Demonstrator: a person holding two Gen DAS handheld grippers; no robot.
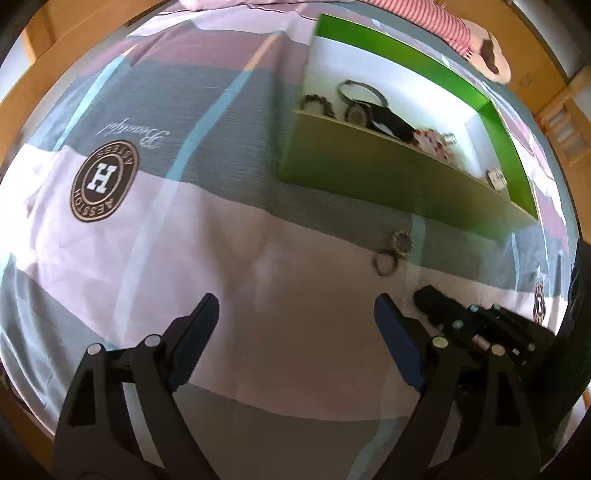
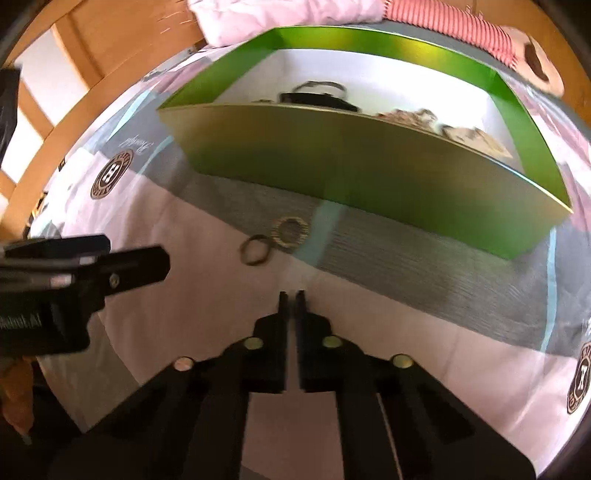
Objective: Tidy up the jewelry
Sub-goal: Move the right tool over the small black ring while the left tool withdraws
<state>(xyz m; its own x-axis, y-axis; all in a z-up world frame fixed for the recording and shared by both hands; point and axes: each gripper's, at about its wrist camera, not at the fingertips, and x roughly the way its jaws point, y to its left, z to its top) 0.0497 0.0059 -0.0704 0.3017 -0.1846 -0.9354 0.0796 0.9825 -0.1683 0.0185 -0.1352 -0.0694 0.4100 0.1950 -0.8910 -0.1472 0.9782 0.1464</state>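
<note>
Bedsheet, pink, grey and pale-blue blocks, fills both views; round brown "H" badge at 9 o'clock in the left wrist view, with script lettering just above it.

Green box, open top, white inside, sits on the sheet at 12 to 2 o'clock in both views. Inside it: a thin bangle, a black strap-like piece, a beaded bracelet and a pink-and-white cluster. Small items are blurred, so I cannot tell them apart further.

Red-striped sleeve at 1 o'clock, beyond the box.

Left gripper: jaws spread wide, nothing between them, only bare sheet below. Blue pads on the inner faces.

Right gripper: fingers pressed together, a hairline slit between the tips, nothing pinched. Its tip also shows at 4 o'clock in the left wrist view.

Loose jewelry on the sheet, just outside the box's near wall: a textured gold ring touching a plain dark ring. Both lie at 11 o'clock from the right fingertips, apart from them.
</note>
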